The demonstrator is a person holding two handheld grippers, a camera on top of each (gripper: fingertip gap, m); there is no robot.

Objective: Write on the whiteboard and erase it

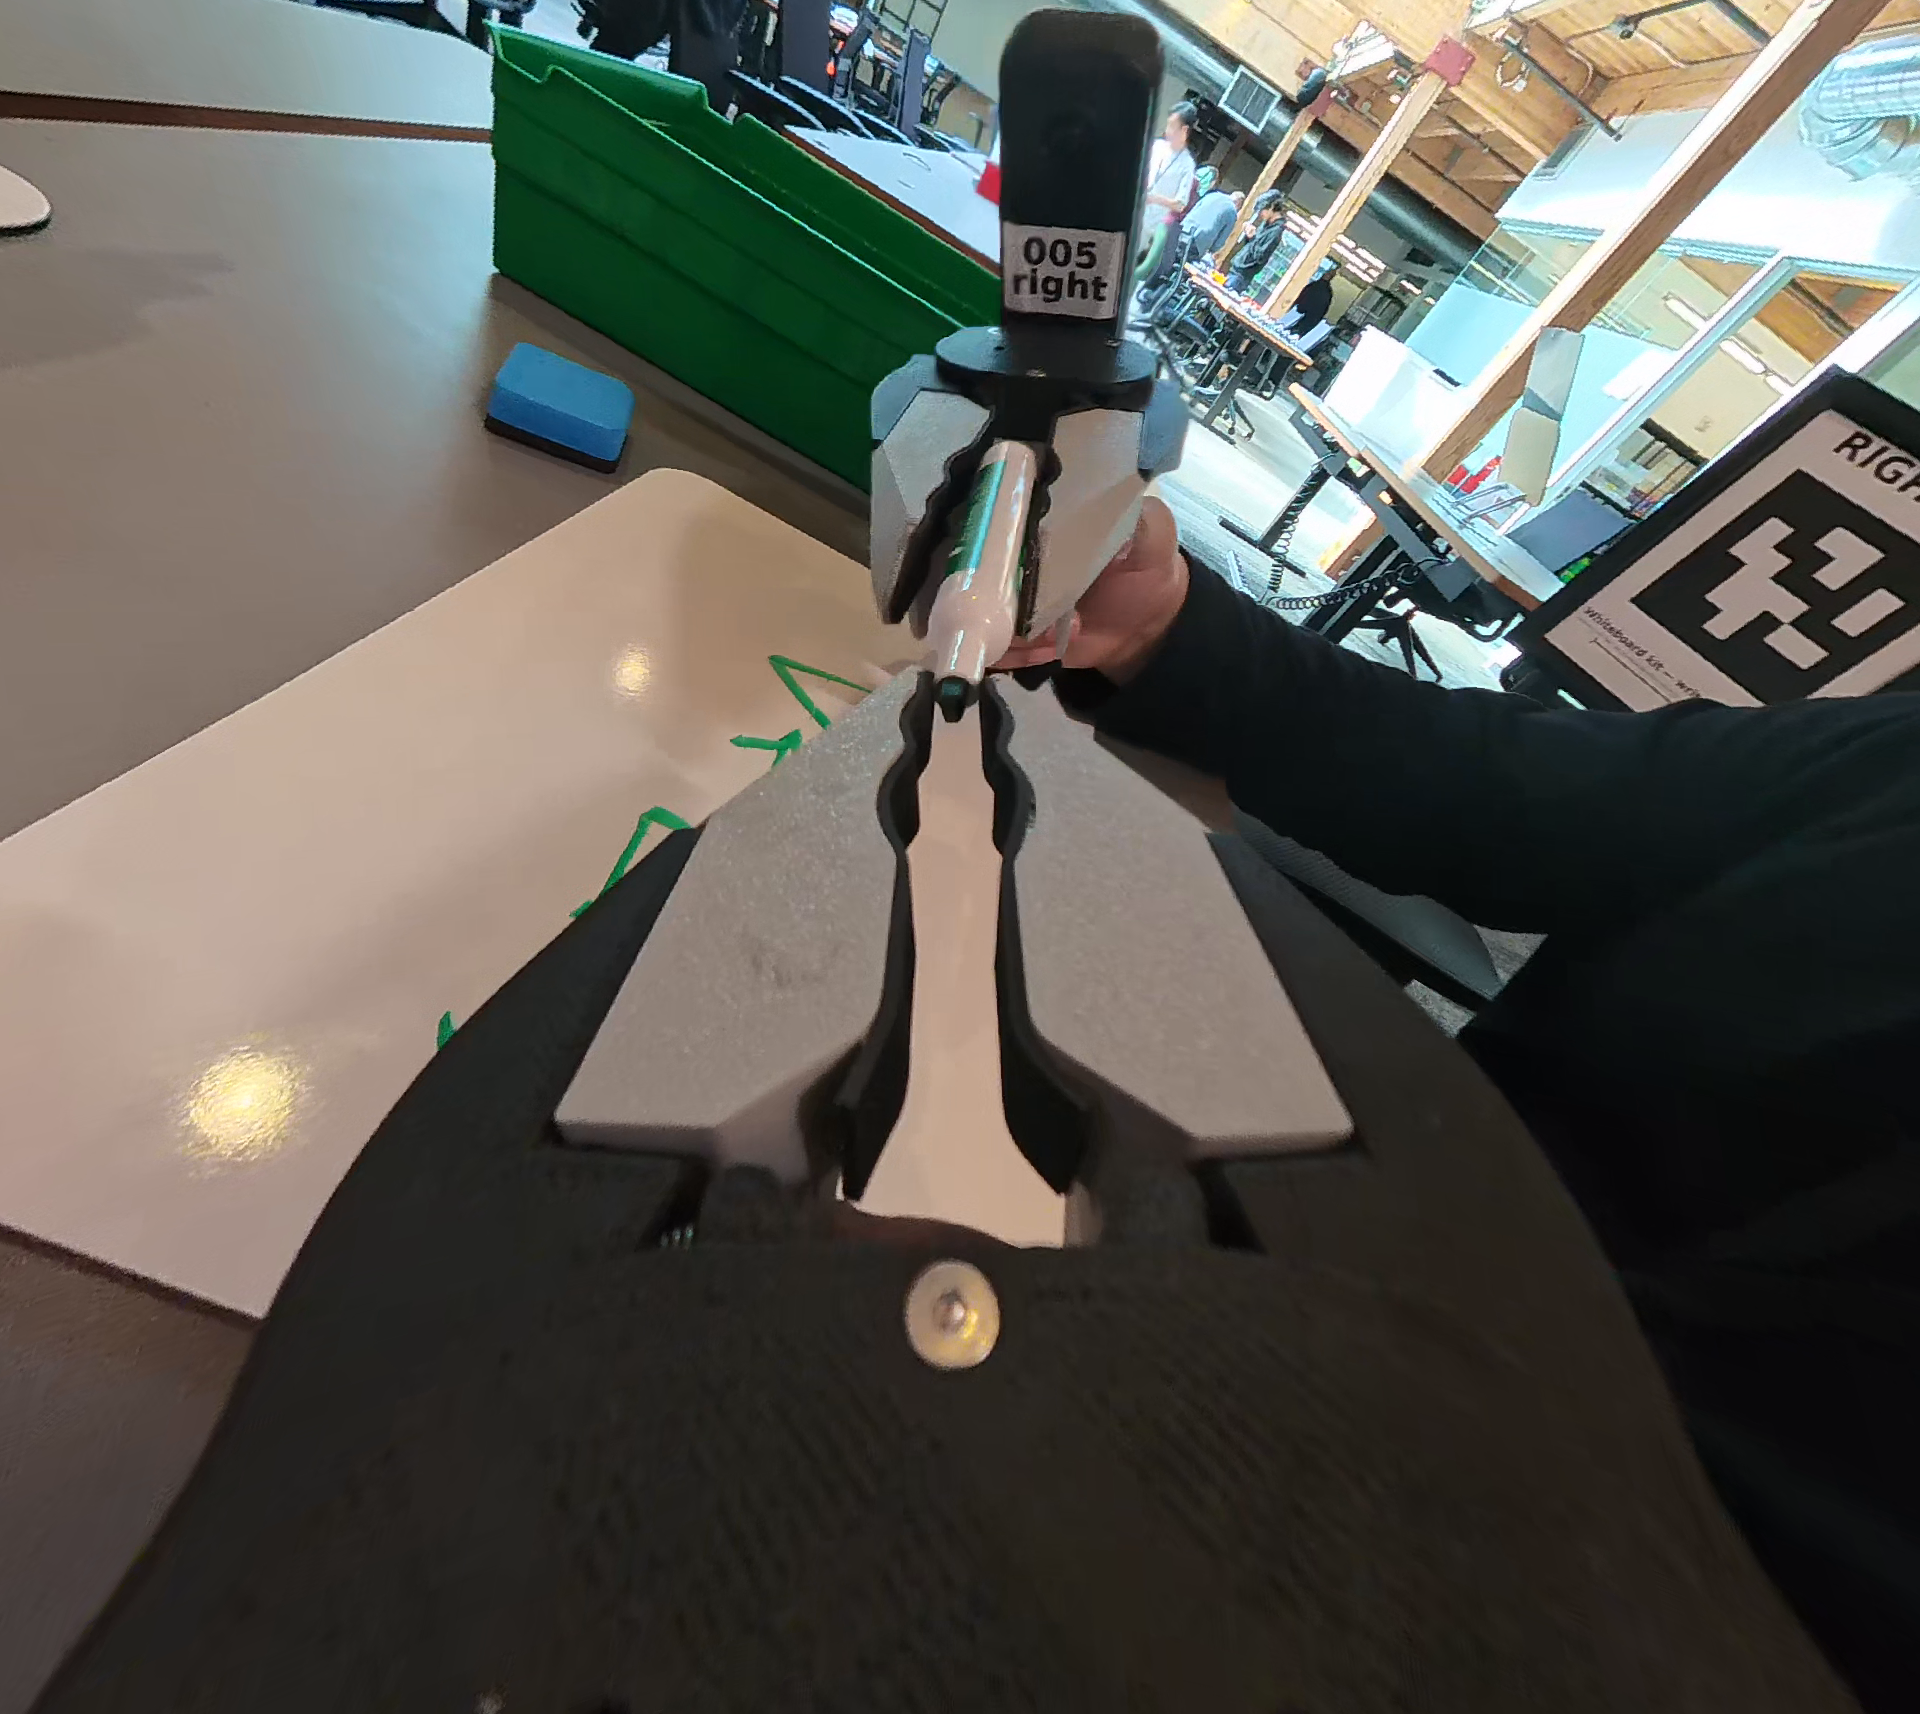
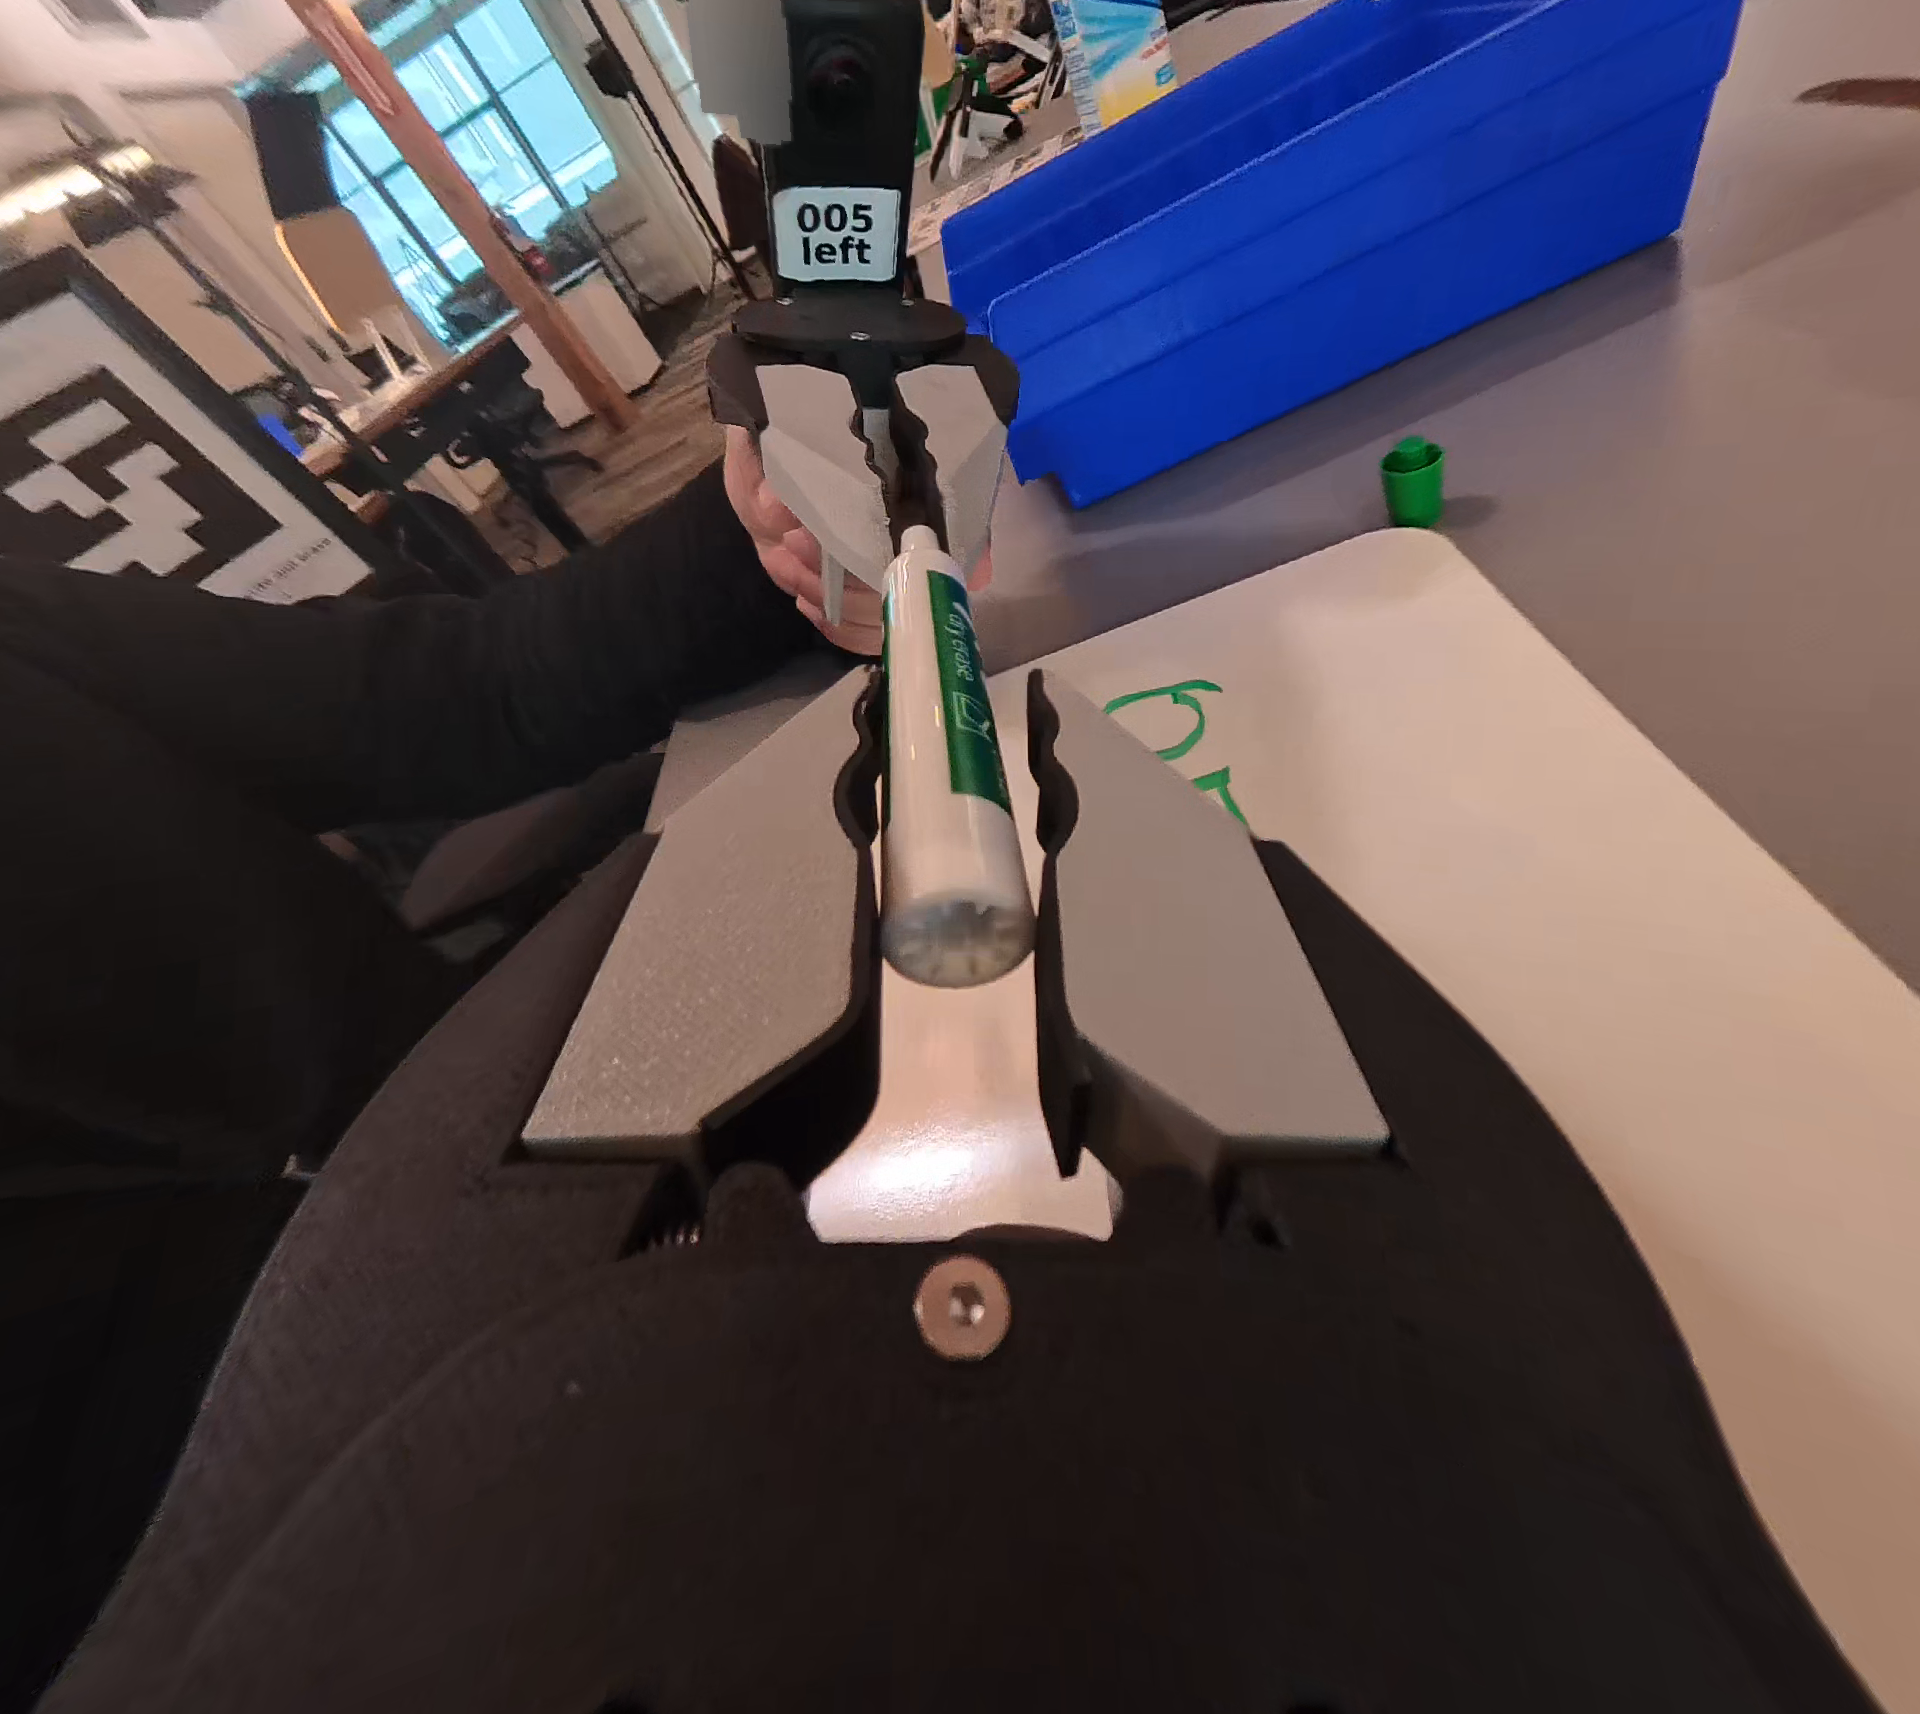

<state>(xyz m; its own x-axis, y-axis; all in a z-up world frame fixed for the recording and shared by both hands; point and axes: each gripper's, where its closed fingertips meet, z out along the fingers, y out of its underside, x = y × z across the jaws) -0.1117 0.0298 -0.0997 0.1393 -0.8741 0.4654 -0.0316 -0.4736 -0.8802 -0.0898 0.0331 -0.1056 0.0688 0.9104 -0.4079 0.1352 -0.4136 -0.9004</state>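
Right hand-held gripper (image 2: 951,698) clamps the marker (image 2: 951,791) above the whiteboard (image 2: 1455,833); left hand-held gripper (image 1: 951,693) stands narrowly parted at its tip, empty. Cap (image 2: 1413,480) and eraser (image 1: 561,407) rest on the desk (image 1: 260,314).

Right tongs (image 2: 951,708) clamp shut; left tongs (image 1: 951,698) face them, parted.

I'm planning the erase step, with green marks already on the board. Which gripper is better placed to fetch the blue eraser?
Left, probably. The left gripper is open with nothing in it, while the right gripper grips the marker. The eraser lies on the table beyond the whiteboard in the left wrist view.
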